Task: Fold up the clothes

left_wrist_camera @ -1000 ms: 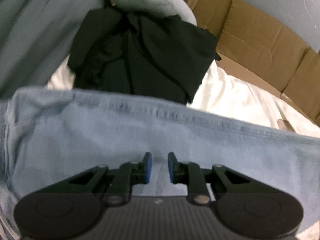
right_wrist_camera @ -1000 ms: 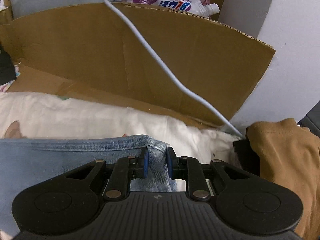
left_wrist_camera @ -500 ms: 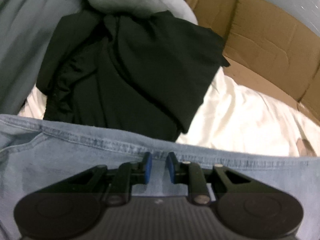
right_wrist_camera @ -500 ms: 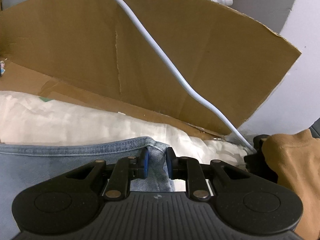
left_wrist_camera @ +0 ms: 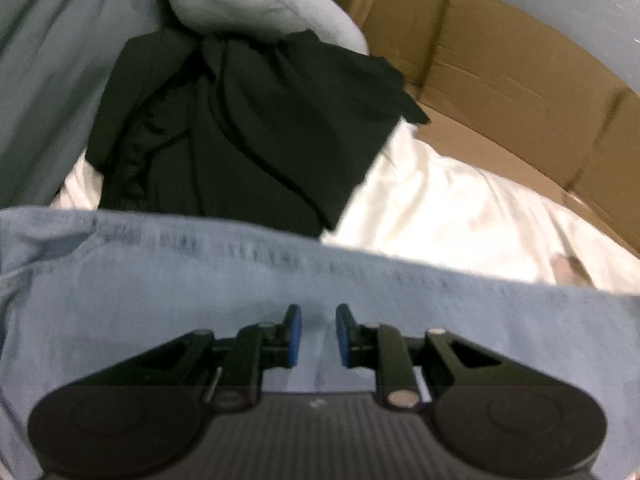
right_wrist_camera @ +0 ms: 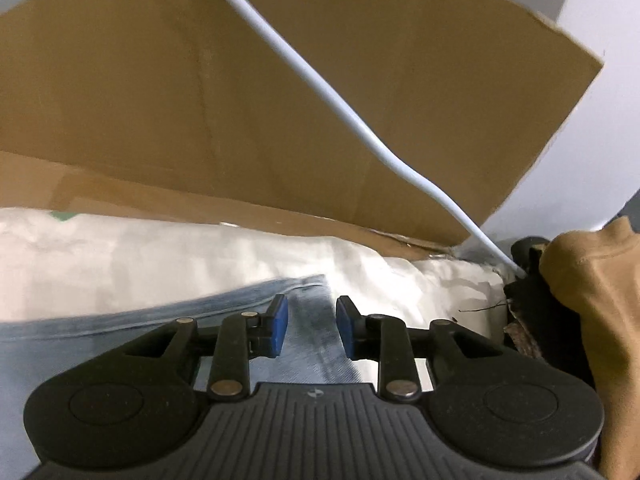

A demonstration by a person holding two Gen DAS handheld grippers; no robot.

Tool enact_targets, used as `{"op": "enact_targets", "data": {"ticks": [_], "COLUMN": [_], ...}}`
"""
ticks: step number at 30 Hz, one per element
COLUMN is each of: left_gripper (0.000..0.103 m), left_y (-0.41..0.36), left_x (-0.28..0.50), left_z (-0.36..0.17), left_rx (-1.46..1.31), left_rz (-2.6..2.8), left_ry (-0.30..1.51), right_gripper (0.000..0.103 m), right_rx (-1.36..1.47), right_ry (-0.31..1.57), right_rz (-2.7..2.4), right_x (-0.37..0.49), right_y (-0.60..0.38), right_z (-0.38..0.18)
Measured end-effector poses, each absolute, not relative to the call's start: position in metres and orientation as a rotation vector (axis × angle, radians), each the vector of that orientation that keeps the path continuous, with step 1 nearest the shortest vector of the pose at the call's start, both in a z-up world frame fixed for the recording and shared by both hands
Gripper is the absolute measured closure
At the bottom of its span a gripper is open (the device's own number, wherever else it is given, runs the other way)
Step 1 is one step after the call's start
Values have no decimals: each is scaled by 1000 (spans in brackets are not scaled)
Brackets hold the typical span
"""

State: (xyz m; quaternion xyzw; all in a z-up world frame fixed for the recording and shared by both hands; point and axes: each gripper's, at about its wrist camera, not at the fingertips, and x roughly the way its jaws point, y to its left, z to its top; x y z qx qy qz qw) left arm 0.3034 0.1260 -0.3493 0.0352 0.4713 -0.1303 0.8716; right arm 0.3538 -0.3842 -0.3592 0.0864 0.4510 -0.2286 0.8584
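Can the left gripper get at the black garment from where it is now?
Probably yes. The black garment lies just beyond the jeans, uncovered except where the grey cushion overlaps its far edge. But the left gripper seems occupied with the jeans.

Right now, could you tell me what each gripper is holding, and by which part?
The left gripper pinches the jeans just below their seamed edge. The right gripper is opening around the jeans' corner, its pads off the cloth, so it holds nothing.

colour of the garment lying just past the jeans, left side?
Black garment, plain with no visible pattern; it shows best in the left wrist view.
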Motion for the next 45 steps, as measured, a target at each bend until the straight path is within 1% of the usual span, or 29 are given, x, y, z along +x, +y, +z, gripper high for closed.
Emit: {"op": "enact_targets", "data": {"ticks": [4, 10, 15, 21, 24, 27, 31, 36, 38, 39, 40, 42, 43, 45], "left_gripper": [83, 83, 83, 83, 81, 83, 83, 83, 82, 87, 89, 89, 87, 87], "left_y": [135, 145, 146, 149, 152, 157, 161, 144, 151, 154, 158, 166, 170, 178], "left_x": [275, 242, 218, 197, 193, 192, 193, 202, 213, 218, 221, 220, 217, 210], "left_z": [-343, -333, -329, -342, -359, -380, -388, -390, -389, -388, -386, -382, -379, -374], "left_rx": [70, 81, 57, 31, 19, 19, -4, 108, 40, 7, -22, -56, -66, -80], "left_rz": [-300, -370, -398, -396, -380, -359, -353, -368, -353, -345, -336, -320, -323, -329], "left_ry": [993, 971, 988, 1022, 1060, 1072, 1025, 963, 988, 1000, 1009, 1015, 1016, 1019], "right_gripper": [70, 69, 68, 68, 68, 67, 63, 60, 60, 60, 60, 60, 60, 60], "right_rx": [193, 208, 227, 276, 263, 206, 177, 120, 137, 149, 161, 181, 179, 172], "right_ry": [902, 888, 886, 906, 927, 954, 974, 957, 966, 974, 986, 1001, 992, 950], "right_rz": [-349, -182, -100, -60, -17, 38, 48, 54, 43, 34, 24, 6, 3, 10], "right_x": [344, 328, 319, 312, 311, 314, 319, 333, 343, 348, 352, 353, 349, 334], "right_y": [-345, -273, -225, -177, -149, -120, -109, -106, -109, -111, -112, -112, -112, -111], "right_z": [-346, -340, -339, -349, -359, -370, -389, -390, -389, -388, -386, -380, -376, -364]}}
